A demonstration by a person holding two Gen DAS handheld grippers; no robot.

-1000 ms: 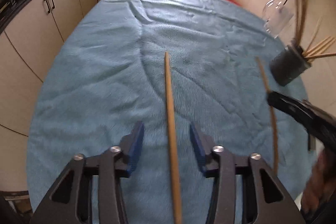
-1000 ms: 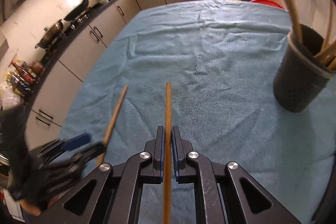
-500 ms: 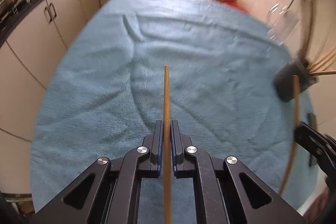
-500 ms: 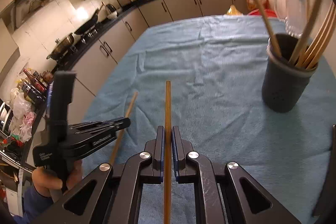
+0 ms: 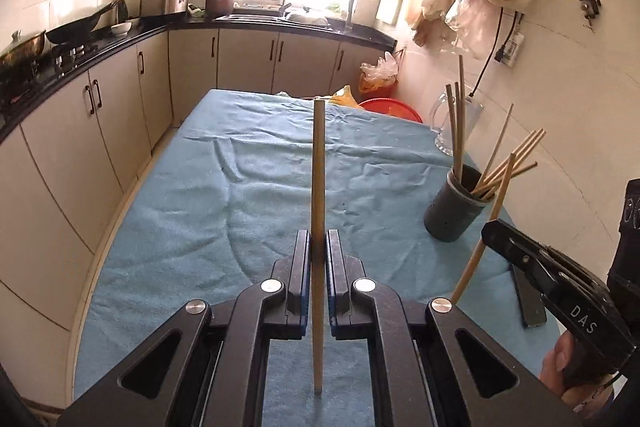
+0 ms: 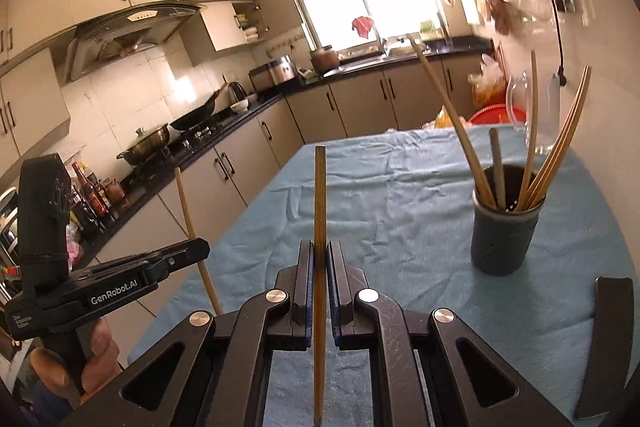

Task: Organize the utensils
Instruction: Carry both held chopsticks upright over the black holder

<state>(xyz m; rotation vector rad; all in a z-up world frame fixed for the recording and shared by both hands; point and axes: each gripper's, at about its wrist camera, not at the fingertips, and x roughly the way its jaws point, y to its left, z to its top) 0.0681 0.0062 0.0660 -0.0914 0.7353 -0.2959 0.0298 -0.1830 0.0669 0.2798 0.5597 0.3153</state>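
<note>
Both hand-held grippers pinch chopsticks above the blue-clothed bench: left hand-held gripper grips one chopstick, right hand-held gripper another. Carrying step, probably; next, tip each into the dark holder at two o'clock.

Two long wooden chopsticks raised above blue cloth, dark round holder upright, bristling with leaning chopsticks
</note>
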